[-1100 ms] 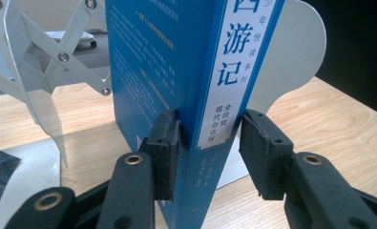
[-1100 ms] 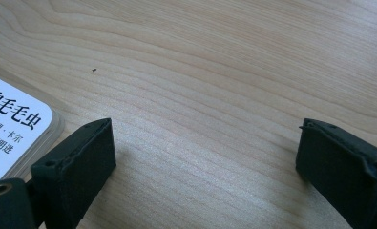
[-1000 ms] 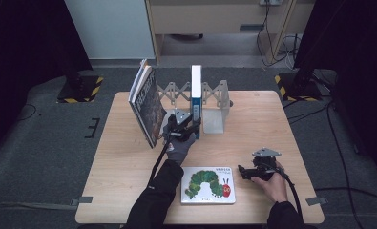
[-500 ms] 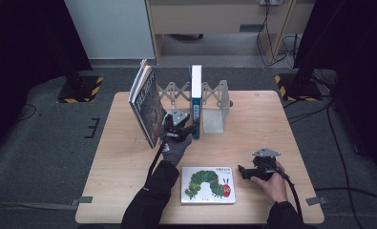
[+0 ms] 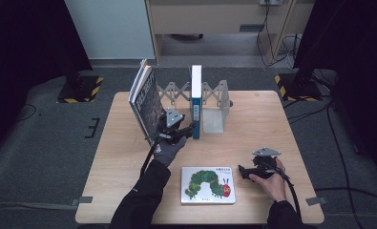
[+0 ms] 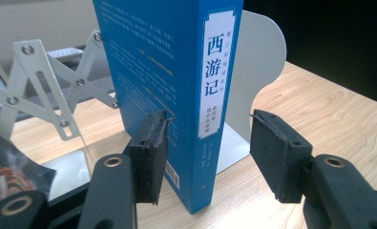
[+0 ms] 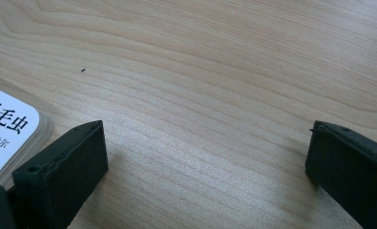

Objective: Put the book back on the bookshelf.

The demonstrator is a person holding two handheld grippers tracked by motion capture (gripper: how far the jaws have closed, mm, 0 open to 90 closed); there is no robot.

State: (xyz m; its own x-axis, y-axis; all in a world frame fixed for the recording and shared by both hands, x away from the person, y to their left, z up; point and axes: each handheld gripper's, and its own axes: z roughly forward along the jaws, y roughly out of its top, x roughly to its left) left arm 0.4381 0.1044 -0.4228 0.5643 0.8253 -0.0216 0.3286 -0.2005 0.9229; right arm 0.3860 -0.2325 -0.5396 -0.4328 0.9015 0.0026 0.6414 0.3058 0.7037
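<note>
On the wooden counter (image 5: 253, 119), everything can be placed from the blue book (image 5: 196, 100), which stands upright with its spine toward the person. Behind it runs a white accordion book rack (image 5: 214, 93), whose white end plate (image 5: 214, 119) stands just to the book's right. To the book's left a dark-covered book (image 5: 145, 102) leans, tilted, well apart from it. Nearer the person than the blue book, a picture book with a green caterpillar (image 5: 208, 184) lies flat. The left claw (image 5: 186, 130) is at the foot of the blue book's spine; in the left gripper view its jaws have just been opening, with the book (image 6: 176, 81) between them, one pad right at the cover and the other (image 6: 277, 152) clear of the spine. The right claw (image 5: 243, 171) rests low over the counter well to the right of and nearer than the blue book, just beside the picture book, its jaws wide apart with nothing between them but bare wood (image 7: 214, 95).
</note>
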